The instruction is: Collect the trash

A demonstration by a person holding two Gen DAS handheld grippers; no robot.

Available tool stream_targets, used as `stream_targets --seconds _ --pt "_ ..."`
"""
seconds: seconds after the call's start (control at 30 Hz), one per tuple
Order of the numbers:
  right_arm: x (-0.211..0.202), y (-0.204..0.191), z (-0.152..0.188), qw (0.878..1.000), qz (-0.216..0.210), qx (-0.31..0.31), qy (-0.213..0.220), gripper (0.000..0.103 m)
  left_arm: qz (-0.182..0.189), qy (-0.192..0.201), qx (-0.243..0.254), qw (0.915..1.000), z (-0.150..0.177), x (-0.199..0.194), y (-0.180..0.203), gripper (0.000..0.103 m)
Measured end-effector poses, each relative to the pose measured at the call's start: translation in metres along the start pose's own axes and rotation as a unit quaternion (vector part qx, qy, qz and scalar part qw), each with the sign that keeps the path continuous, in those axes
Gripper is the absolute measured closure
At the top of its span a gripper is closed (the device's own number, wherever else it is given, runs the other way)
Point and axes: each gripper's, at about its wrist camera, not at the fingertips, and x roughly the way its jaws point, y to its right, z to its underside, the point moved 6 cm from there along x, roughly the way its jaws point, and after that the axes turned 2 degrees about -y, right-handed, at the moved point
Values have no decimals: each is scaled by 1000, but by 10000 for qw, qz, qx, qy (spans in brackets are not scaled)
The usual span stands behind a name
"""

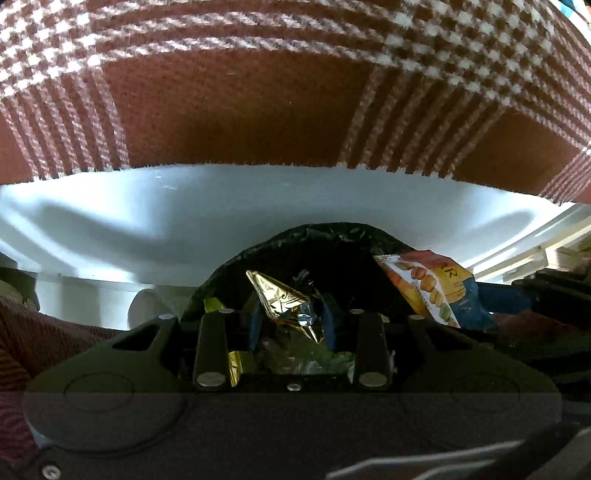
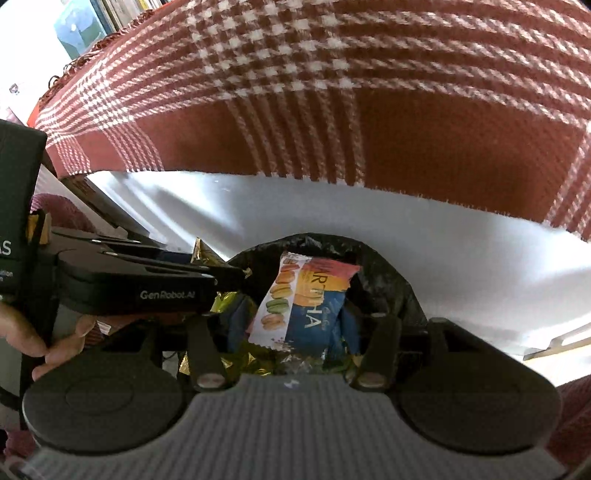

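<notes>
**Trash collection: two wrappers held over a lined bin**

Item 1. Left claw [image 1: 291, 317]. Blue-padded fingers clenched on a gold foil wrapper [image 1: 284, 301], which stands crumpled and pointed between them. Seen from its own camera, the claw sits directly above the dark mouth of the bin. In the right wrist view the same tool enters from the left as a black body printed "GenRobot.AI", its tip at the bin's near left rim, with a person's hand [image 2: 55, 339] gripping the handle.

Item 2. Right claw [image 2: 291, 321]. Blue-padded fingers grasping a macaron snack wrapper [image 2: 295, 306]: white side panel with orange and green macarons, blue and orange-yellow printed face. The wrapper stands upright in the claw, its top edge reaching over the bin opening. In the left wrist view it shows tilted at the bin's right side [image 1: 432, 291].

Item 3. Black bin liner [image 2: 384, 273]. Glossy, crinkled plastic forming the rim of a bin, just in front of both claws. Interior dark; contents cannot be made out.

Item 4. Loose scraps. Gold foil and clear film pieces [image 1: 303, 362] lie low between the claw linkages in both views; whether they rest in the bin or hang from the held wrappers cannot be told.

Item 5. Plaid blanket [image 2: 332, 92]. Rust-red and white check, fringed lower edge, covering the upper field in both views and overhanging a white panel [image 1: 147, 221] that rises behind the bin.

Item 6. Background. Book spines [image 2: 122, 11] at upper left of the right wrist view, blurred.
</notes>
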Motion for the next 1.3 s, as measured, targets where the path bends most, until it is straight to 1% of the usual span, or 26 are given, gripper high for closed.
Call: stream_targets --seconds 0.07,0.2,0.33,0.63,1.1,1.3 --pt "0 0 0 10000 0 -1 -6 34 -9 -16 -16 10000 -1 1 0 68" --pt "1 -2 1 10000 11 -6 -25 32 -26 -43 -50 10000 -1 2 0 63" --pt "1 -3 0 10000 17 0 -23 28 -49 -43 -47 10000 -1 0 1 61" --pt "0 -1 -1 10000 54 18 -8 24 -100 -25 -42 9999 -3 -9 -2 49" --pt "-4 8 -3 9998 143 119 35 16 -59 1 -85 9999 -8 -21 -9 35" --pt "-5 9 -3 9997 152 163 26 14 -47 -14 -87 10000 -8 -23 -10 35"
